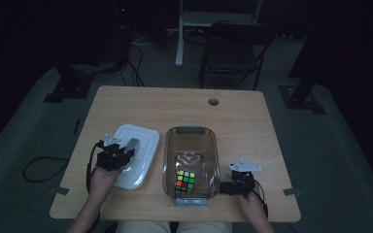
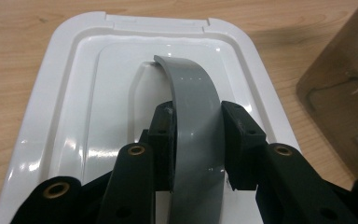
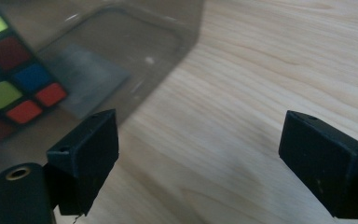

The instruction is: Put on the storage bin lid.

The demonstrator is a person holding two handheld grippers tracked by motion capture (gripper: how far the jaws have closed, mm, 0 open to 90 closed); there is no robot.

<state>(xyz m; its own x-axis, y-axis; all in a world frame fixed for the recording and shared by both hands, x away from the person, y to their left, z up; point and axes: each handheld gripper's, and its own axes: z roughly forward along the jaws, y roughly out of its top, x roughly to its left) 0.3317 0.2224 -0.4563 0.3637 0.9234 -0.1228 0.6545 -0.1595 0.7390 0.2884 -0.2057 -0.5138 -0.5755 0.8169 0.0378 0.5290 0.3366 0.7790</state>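
A white plastic lid [image 1: 144, 140] lies flat on the wooden table, left of a clear plastic bin [image 1: 190, 130]. My left gripper [image 1: 121, 155] is shut on the lid's arched grey handle [image 1: 132, 144]. In the left gripper view both black pads [image 2: 241, 140] press the sides of the grey handle [image 2: 191, 102] above the lid [image 2: 70, 98]. A colourful puzzle cube [image 1: 185, 180] sits inside the bin at its near end. My right gripper [image 1: 226, 187] is open just right of the bin's near corner. In the right gripper view its jaws [image 3: 200, 154] stand wide over bare wood, beside the bin's wall [image 3: 135, 46] and the cube [image 3: 14, 79].
The table [image 1: 243, 126] has a round cable hole [image 1: 213, 101] near its far edge. A folding chair [image 1: 235, 48] stands beyond the table. A dark cable [image 1: 39, 170] loops on the floor at the left.
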